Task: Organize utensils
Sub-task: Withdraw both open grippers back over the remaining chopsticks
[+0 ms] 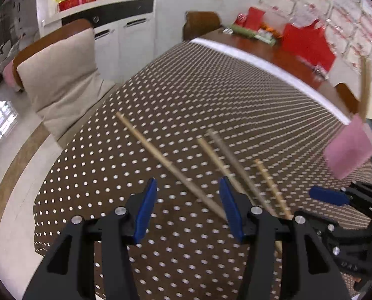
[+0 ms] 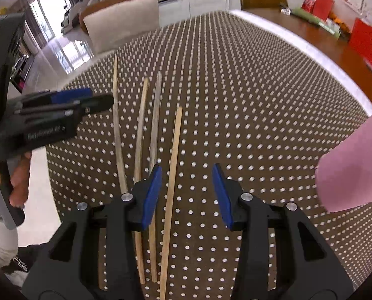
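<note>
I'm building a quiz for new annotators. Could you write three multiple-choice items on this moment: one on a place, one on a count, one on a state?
1. Where does the pink holder stand, in the right wrist view?
A. right of the chopsticks
B. left of them
C. on the chair

2. How many wooden chopsticks lie on the brown dotted tablecloth?
A. two
B. four
C. six

3. What do the right tongs hold?
A. a chopstick
B. the holder
C. nothing

Answers: 1 A, it sits at the right edge. 2 B, four sticks lie side by side. 3 C, the blue pads stand apart, pressing on nothing.
</note>
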### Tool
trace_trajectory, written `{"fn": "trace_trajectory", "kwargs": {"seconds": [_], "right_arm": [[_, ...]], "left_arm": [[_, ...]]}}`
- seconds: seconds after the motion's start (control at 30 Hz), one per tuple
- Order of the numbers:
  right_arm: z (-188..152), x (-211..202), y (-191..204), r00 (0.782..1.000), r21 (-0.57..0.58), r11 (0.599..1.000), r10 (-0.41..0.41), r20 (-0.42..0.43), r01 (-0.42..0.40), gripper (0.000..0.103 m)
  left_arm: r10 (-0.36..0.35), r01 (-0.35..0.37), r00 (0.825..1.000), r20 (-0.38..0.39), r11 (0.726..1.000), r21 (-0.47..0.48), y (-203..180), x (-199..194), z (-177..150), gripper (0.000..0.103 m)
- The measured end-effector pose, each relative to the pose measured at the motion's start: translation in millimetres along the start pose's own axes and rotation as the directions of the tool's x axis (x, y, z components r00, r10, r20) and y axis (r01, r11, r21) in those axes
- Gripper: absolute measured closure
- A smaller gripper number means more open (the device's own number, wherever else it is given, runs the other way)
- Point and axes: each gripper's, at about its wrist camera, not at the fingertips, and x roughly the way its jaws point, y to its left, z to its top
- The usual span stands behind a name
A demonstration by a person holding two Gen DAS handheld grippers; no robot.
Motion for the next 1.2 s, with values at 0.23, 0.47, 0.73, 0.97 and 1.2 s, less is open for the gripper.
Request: {"fn": "trace_trajectory", "kwargs": {"seconds": [0.23, 0.47, 0.73, 0.97, 1.2], "right_arm": [[-2.3, 14.3, 3.6, 0.999, -0.029, 1.000, -0.014, -0.042, 0.013, 0.063], [1.4, 16.6, 9.7, 0.998, -0.086, 0.996, -0.038, -0.059, 0.033, 0.070], [7.2, 19.6, 14.8, 0.996, -0.145, 0.989, -0.037, -0.086, 0.024, 0.088], [18.7, 25.9, 11.2, 0.994, -0.169, 0.986, -0.034, -0.101, 0.017, 0.093], [34.6, 31.2, -6.2, 0.988, -0.107, 0.994, -0.007, -0.155, -0.010, 0.092]], "left_arm": [[0.082, -0.083, 0.994, -0.072, 0.996, -0.014, 8.3, 25.1, 9.1, 0.051], [0.198, -0.192, 0.979, -0.055, 0.976, 0.098, -10.2, 33.0, 19.4, 0.051], [0.154, -0.137, 0.986, -0.056, 0.962, 0.235, -21.7, 27.0, 15.4, 0.072], [0.102, -0.077, 0.991, -0.082, 0.963, 0.260, -18.2, 18.5, 3.7, 0.076], [0.071, -0.049, 0.985, -0.156, 0.989, 0.138, -2.0, 8.3, -0.8, 0.076]]}}
